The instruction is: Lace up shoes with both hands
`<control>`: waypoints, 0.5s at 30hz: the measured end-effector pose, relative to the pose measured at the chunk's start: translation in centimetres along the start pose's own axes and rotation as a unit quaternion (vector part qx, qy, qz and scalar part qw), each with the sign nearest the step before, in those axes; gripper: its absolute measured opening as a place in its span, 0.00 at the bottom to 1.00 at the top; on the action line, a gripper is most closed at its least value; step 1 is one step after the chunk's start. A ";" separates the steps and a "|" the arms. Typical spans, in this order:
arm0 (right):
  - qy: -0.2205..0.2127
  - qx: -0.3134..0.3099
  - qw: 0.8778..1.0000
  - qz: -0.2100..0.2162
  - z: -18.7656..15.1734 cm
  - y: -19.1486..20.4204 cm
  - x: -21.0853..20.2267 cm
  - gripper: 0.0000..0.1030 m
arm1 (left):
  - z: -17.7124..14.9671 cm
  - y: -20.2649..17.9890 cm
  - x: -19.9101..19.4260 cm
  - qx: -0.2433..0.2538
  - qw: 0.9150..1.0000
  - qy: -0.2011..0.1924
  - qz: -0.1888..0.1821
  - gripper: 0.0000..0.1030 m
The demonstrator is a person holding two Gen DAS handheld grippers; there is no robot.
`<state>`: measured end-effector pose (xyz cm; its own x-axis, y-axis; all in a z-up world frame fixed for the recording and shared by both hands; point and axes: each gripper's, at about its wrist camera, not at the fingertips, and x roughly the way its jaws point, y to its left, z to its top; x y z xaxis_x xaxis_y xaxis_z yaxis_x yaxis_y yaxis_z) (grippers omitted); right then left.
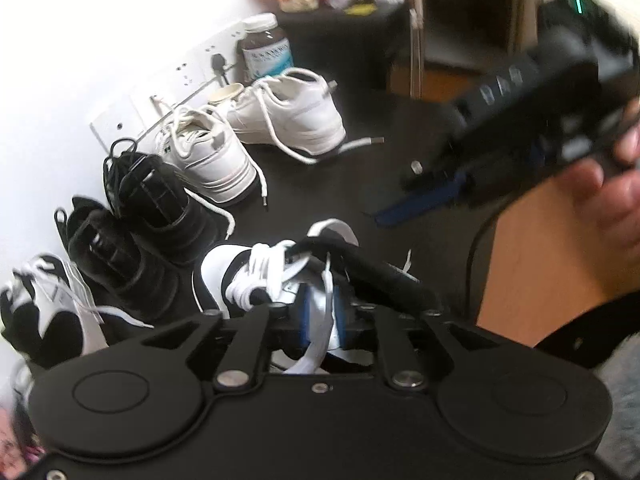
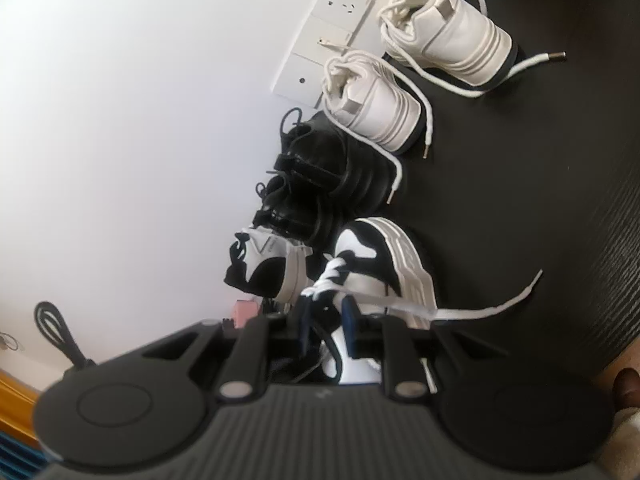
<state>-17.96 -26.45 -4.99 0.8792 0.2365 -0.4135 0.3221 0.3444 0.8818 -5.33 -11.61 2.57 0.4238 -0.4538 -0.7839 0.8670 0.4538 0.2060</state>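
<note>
A black-and-white sneaker (image 1: 244,276) lies on the dark table just ahead of my left gripper (image 1: 322,316). Its white lace (image 1: 326,300) runs down between the blue pads, and the left gripper is shut on it. My right gripper (image 1: 384,212), blurred and held by a hand, hovers up and to the right of the shoe, clear of it. In the right wrist view the same sneaker (image 2: 372,252) sits beyond my right gripper (image 2: 328,316), whose fingers stand slightly apart with nothing pinched. A loose white lace end (image 2: 488,304) trails right across the table.
Along the wall stand a second black-and-white sneaker (image 1: 44,304), two black shoes (image 1: 132,232) and two white sneakers (image 1: 280,116) with loose laces. Wall sockets (image 1: 176,76) and a brown bottle (image 1: 266,48) are behind them. The table edge (image 1: 492,240) drops off on the right.
</note>
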 end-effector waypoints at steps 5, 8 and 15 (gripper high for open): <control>-0.003 -0.004 1.000 -0.001 -0.1 0.2 -0.3 0.17 | 0.6 0.1 0.5 0.002 1.000 0.016 -0.006 0.30; -0.009 0.002 1.000 -0.002 -0.2 -0.1 -0.6 0.17 | 1.0 0.3 0.8 0.002 1.000 0.027 -0.011 0.29; -0.018 0.009 1.000 0.002 -0.1 -0.4 -1.1 0.17 | 1.5 0.1 1.4 0.000 0.999 0.044 -0.014 0.10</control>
<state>-19.12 -26.73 -4.91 0.8926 0.2039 -0.4020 0.3250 0.3270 0.8874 -4.24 -13.37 2.33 0.3748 -0.3964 -0.8381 0.8783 0.4413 0.1841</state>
